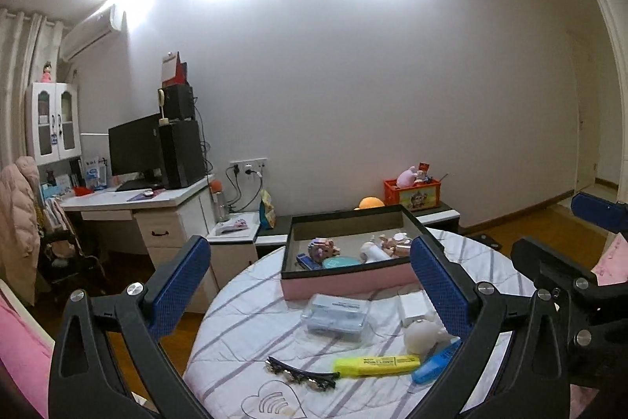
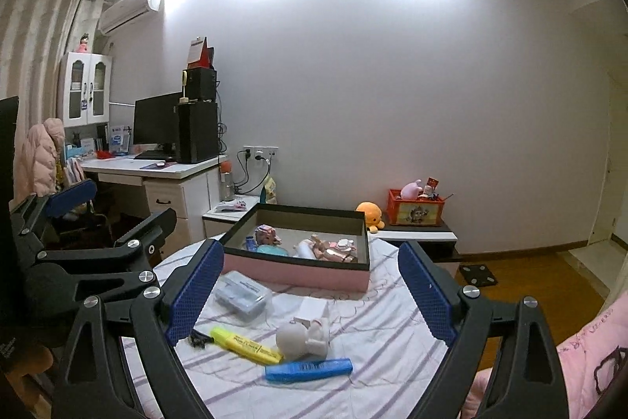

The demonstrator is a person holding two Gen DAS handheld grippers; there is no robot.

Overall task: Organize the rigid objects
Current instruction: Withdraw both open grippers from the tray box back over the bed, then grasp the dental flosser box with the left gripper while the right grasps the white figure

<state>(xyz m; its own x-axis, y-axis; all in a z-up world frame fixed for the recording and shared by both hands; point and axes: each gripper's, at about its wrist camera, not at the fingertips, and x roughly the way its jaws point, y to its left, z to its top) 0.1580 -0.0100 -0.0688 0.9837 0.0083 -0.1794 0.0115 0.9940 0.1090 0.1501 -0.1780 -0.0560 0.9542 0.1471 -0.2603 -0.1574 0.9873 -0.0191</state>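
I have both claws spread wide and holding nothing: the left gripper (image 1: 314, 281) and the right gripper (image 2: 314, 295) hover over the striped table (image 2: 392, 321). Low in the right view, between my fingers, lie the yellow highlighter (image 2: 246, 341), white figurine (image 2: 304, 334), blue case (image 2: 309, 370) and clear box (image 2: 243, 292). At centre frame sits the pink tray (image 2: 298, 271), part-filled. I judge I'm between picks; next I need to descend and close on one item.
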